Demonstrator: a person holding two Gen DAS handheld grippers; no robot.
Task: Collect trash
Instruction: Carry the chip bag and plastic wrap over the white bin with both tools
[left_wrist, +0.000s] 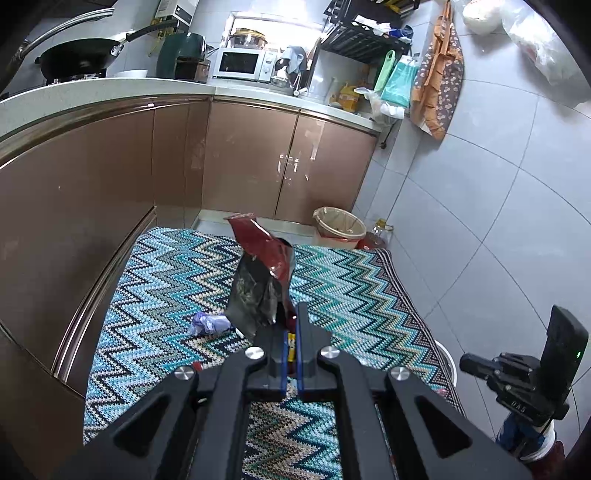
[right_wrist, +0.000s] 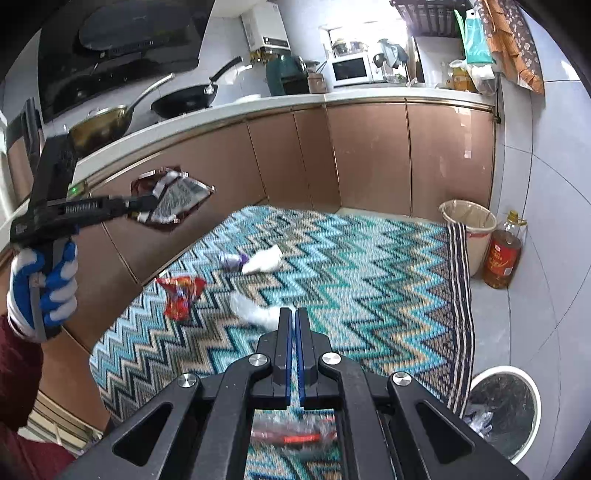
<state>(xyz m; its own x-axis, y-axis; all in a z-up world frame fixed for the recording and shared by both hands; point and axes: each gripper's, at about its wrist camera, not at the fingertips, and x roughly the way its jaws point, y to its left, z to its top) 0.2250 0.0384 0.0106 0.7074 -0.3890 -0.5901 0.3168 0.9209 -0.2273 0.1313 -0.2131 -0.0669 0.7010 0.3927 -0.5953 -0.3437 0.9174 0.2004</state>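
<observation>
My left gripper (left_wrist: 290, 314) is shut on a red and dark foil snack bag (left_wrist: 258, 280), which hangs in the air above the zigzag cloth (left_wrist: 166, 280). From the right wrist view the same bag (right_wrist: 173, 199) sticks out of the left gripper (right_wrist: 147, 201), held by a gloved hand (right_wrist: 44, 284). My right gripper (right_wrist: 292, 314) is shut on a clear plastic wrapper (right_wrist: 258, 314) that trails under it. On the cloth (right_wrist: 369, 280) lie a red snack wrapper (right_wrist: 181, 295), a purple wrapper (right_wrist: 231, 258) and a crumpled white tissue (right_wrist: 264, 260).
A lined bin (right_wrist: 469, 221) stands at the cloth's far right corner beside an oil bottle (right_wrist: 502, 251). A white-rimmed bin with a black liner (right_wrist: 506, 410) sits near right. Brown cabinets (right_wrist: 369, 155) and a crowded counter run along the left and back.
</observation>
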